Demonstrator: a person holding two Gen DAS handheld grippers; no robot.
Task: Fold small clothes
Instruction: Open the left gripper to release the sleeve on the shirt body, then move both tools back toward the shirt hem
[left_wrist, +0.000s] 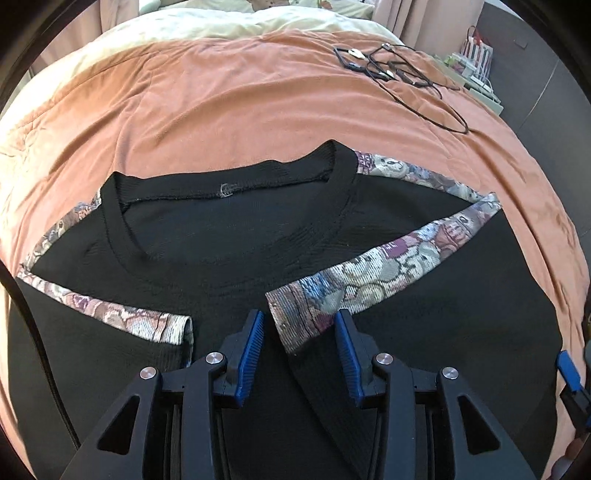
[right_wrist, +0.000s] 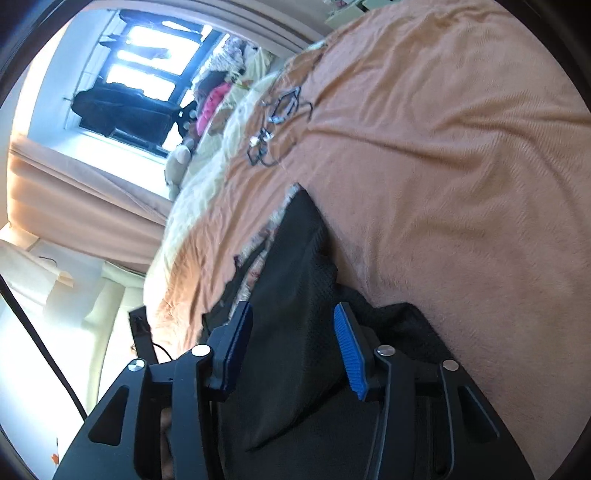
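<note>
- top (left_wrist: 236, 266): black, patterned cuffs, flat on the orange blanket (left_wrist: 240, 96); both sleeves folded in, lower hem cut off from view.
- left gripper (left_wrist: 300, 354): spread wide over the right cuff (left_wrist: 369, 273), holding nothing.
- right gripper (right_wrist: 293, 350): spread, a fold of the top between its fingers, not pinched.
- cables (left_wrist: 399, 70): tangled, far corner.

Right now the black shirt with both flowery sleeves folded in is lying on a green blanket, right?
Not quite. The blanket is orange, not green, as the left wrist view shows. The rest is right: the black shirt lies on it with both flowery sleeves folded in.
</note>
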